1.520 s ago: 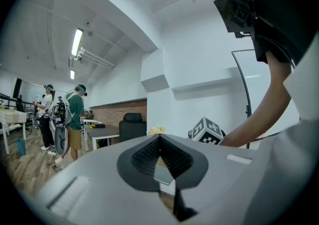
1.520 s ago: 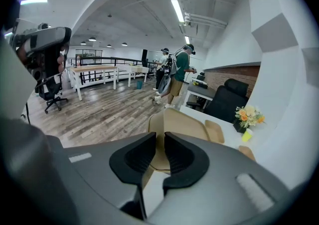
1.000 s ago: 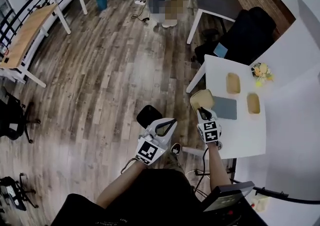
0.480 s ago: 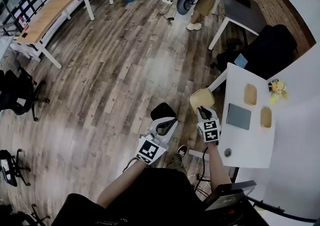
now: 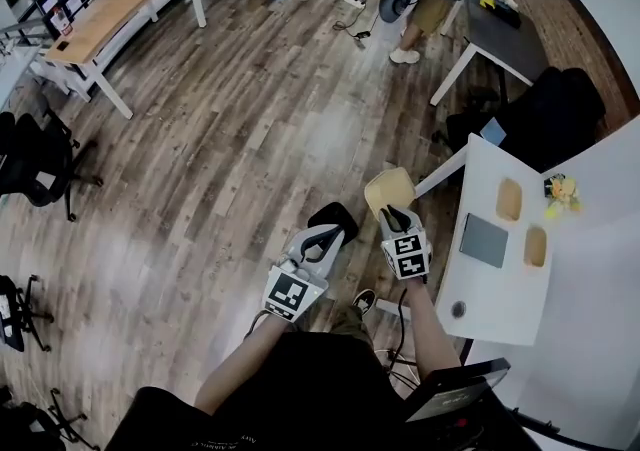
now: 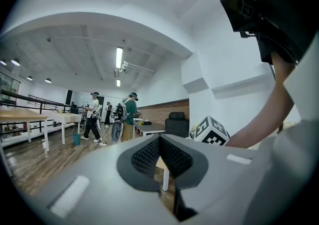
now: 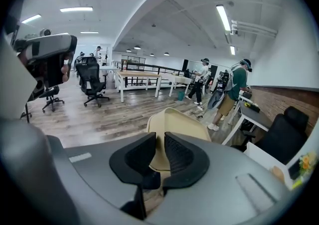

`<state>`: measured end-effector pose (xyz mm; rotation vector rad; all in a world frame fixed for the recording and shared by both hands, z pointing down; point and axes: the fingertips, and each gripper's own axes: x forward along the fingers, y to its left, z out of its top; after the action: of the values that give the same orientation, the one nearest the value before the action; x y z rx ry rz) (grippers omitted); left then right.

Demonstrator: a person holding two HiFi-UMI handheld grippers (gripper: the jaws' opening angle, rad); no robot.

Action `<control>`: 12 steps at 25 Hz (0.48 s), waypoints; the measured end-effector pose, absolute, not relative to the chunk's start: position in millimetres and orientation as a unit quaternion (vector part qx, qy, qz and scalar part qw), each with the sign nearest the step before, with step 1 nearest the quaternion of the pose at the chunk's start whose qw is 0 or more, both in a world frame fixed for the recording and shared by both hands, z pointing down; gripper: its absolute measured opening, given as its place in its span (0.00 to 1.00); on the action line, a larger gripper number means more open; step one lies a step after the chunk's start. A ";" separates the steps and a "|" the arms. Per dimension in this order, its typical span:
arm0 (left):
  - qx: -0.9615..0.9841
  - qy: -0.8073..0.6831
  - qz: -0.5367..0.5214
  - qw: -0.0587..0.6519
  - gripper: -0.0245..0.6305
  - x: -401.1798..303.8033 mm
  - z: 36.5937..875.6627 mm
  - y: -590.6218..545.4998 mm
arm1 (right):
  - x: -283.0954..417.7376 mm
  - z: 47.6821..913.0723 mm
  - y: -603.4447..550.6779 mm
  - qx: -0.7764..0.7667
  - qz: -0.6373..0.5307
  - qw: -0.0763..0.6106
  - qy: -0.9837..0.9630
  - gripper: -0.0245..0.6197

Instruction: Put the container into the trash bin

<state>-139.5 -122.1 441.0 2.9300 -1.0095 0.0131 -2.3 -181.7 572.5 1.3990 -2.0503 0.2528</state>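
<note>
Seeing the container (image 5: 386, 187) pinched at its rim by my right hand-held gripper (image 5: 395, 215), ribbed black pads clamped on the thin wall. It hangs over the wood-plank floor (image 5: 230, 139), beside the white surface (image 5: 490, 289). Beige, matte, shallow, rounded corners. My left hand-held gripper (image 5: 325, 236) has its jaws together, empty.

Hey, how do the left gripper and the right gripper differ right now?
The right gripper is clamped on the rim of a beige container; the left gripper holds nothing. The right gripper's jaws stand slightly apart around that rim; the left gripper's jaw tips meet. The right gripper is nearer the white table than the left gripper. Both hang over the wooden floor.
</note>
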 end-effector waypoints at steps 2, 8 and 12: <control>0.942 -0.335 0.001 0.025 0.02 -147.0 441.7 -125.4 | -10.5 574.2 -182.3 0.524 0.095 0.322 -0.783 0.15; 0.939 -0.344 0.000 0.031 0.02 -161.3 449.1 -127.0 | -27.6 586.1 -179.7 0.508 0.094 0.340 -0.786 0.15; 0.934 -0.353 0.006 0.057 0.02 -173.3 453.4 -127.5 | -42.5 592.0 -180.1 0.497 0.096 0.345 -0.791 0.15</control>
<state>-173.3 -127.5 453.4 2.8319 -1.0688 0.0193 -42.5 -180.1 592.0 1.2894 -2.0538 0.2498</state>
